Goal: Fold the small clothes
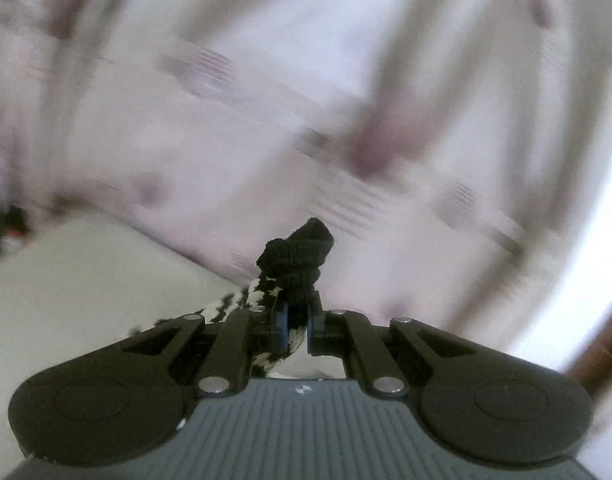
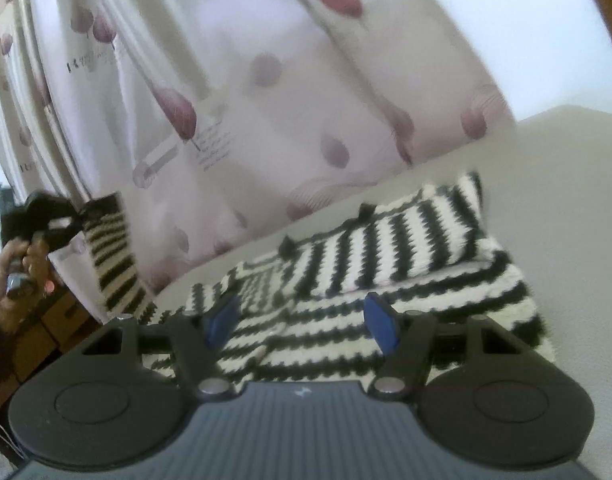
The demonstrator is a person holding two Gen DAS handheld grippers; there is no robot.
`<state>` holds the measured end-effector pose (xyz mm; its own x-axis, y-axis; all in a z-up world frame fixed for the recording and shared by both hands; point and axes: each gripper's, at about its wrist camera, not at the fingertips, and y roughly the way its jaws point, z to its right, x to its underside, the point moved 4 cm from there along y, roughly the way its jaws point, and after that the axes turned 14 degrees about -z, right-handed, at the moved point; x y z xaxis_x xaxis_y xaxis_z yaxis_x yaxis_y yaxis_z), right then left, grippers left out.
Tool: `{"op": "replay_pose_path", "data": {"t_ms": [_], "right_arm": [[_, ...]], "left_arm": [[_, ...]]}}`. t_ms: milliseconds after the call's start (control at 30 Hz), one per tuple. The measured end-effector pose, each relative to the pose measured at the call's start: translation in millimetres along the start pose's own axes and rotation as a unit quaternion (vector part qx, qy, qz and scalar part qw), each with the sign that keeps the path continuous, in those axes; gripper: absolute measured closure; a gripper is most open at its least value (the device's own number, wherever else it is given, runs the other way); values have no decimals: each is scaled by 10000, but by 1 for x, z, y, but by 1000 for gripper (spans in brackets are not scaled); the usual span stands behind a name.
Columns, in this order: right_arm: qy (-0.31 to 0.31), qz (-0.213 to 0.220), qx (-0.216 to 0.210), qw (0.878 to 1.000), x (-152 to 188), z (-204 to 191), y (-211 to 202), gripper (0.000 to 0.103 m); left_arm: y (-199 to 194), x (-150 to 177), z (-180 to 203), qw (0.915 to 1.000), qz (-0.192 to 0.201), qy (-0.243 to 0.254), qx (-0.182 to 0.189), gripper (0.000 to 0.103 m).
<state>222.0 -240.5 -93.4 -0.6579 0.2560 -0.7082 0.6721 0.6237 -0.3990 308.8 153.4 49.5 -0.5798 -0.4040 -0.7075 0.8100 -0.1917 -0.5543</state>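
Left hand-held gripper (image 1: 296,328) pinching striped knit (image 1: 294,264)

Curtain (image 2: 266,92): pale, glossy, printed with mauve oval blooms and small dark lettering; hangs in folds beyond the claw, filling the upper part of both views, blurred in the left wrist view.
Worktop (image 2: 566,184): plain off-white surface, running ahead and to the right of the right claw, meeting the curtain's lower edge.
Wooden furniture (image 2: 38,340): brown, low at the left of the right claw; details unclear.
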Motion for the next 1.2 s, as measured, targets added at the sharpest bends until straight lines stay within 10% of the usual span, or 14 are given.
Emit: {"op": "replay_pose_path", "data": {"t_ms": [300, 533, 633, 700, 833, 1200], "right_arm": [[153, 287, 0, 9995, -2, 31, -31, 35], [400, 306, 36, 9987, 5, 63, -37, 35], [477, 310, -16, 9984, 5, 72, -38, 33], [460, 331, -23, 9984, 3, 75, -39, 33], [462, 337, -99, 9983, -8, 79, -34, 33], [-346, -613, 407, 9967, -94, 66, 81, 35]], "left_arm": [[134, 101, 163, 9860, -1189, 991, 617, 95], [203, 191, 202, 9602, -1849, 1984, 663, 92], [201, 212, 201, 9510, -1675, 2482, 767, 53], [192, 211, 193, 9515, -1495, 2546, 860, 1], [153, 202, 169, 9554, -879, 2594, 1104, 0], [127, 175, -22, 9844, -797, 1434, -638, 6]]}}
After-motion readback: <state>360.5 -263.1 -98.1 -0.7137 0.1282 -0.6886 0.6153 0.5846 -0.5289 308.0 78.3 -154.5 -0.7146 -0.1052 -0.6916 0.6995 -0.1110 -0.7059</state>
